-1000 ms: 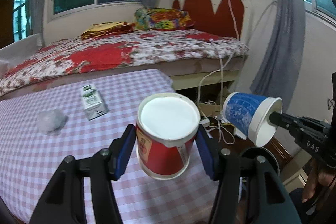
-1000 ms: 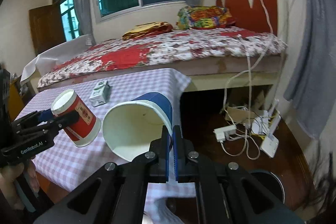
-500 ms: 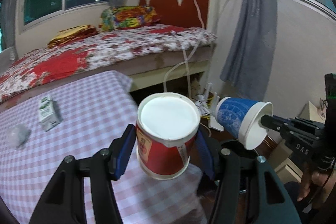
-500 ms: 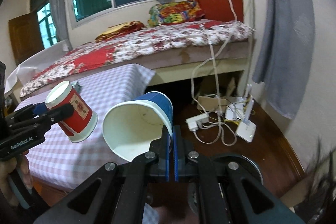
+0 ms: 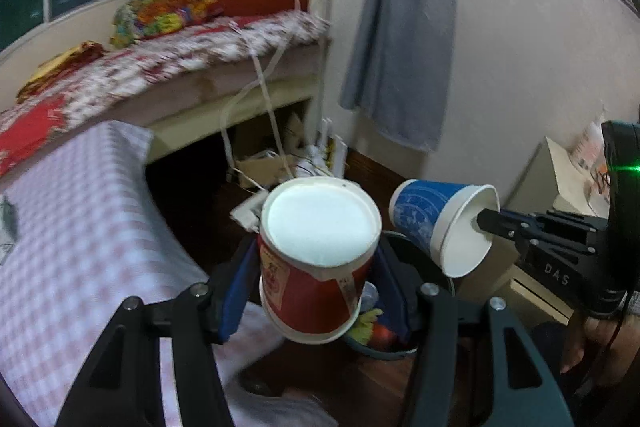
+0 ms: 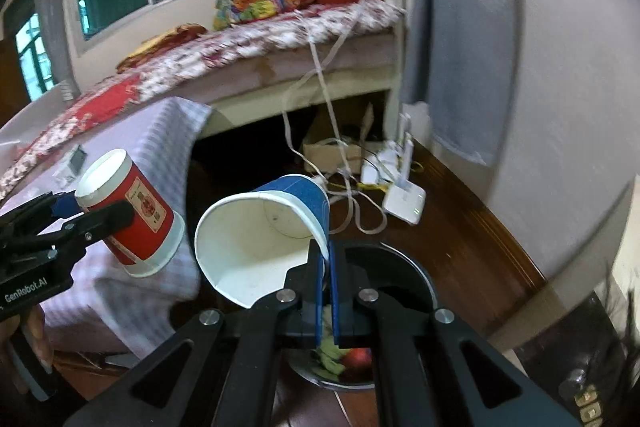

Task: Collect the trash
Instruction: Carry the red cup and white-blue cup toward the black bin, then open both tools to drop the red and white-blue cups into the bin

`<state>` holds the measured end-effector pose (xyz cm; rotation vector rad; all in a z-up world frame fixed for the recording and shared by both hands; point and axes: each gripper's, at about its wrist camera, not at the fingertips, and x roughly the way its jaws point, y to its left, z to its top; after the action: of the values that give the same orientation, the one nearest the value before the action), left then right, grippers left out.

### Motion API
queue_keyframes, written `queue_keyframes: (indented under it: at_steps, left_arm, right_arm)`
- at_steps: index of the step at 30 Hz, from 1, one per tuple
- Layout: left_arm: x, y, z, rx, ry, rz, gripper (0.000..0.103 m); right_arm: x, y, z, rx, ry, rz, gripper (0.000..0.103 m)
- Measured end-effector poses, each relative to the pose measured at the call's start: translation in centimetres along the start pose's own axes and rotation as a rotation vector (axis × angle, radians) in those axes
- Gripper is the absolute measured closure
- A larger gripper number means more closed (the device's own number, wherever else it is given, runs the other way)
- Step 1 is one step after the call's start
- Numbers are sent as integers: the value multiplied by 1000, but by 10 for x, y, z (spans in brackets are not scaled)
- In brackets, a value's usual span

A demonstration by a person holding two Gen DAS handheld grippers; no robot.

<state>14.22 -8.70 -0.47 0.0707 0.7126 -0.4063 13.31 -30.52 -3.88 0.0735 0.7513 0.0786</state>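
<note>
My left gripper (image 5: 316, 275) is shut on a red paper cup (image 5: 316, 259), held by its sides with its white bottom facing the camera; the cup also shows in the right wrist view (image 6: 128, 211). My right gripper (image 6: 326, 259) is shut on the rim of a blue paper cup (image 6: 264, 235), its white inside facing the camera; that cup also shows in the left wrist view (image 5: 440, 223). Both cups hang over a dark round trash bin (image 6: 412, 275) on the floor, which holds some trash; the bin also shows in the left wrist view (image 5: 380, 347).
A table with a pink checked cloth (image 5: 72, 239) is at the left, with a small carton (image 6: 74, 161) on it. A bed (image 5: 168, 67) stands behind. Cables and a power strip (image 6: 376, 163) lie on the wooden floor by the wall. A grey curtain (image 5: 400, 47) hangs at the right.
Both grippers have swung right, away from the table, carrying their cups. The trash bin now lies under them.
</note>
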Motion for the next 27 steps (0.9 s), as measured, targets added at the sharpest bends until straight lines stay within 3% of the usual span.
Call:
queue_keyframes:
  at_steps: [17, 22, 27]
  left_arm:
    - [94, -46, -35, 50, 207, -115, 44]
    - [125, -51, -43, 52, 262, -163, 44]
    - [157, -57, -49, 64, 325, -163, 41]
  right_arm:
    - [62, -62, -56, 61, 195, -77, 100]
    - [92, -68, -64, 48, 259, -80, 100]
    - [123, -71, -69, 25, 332, -47, 99]
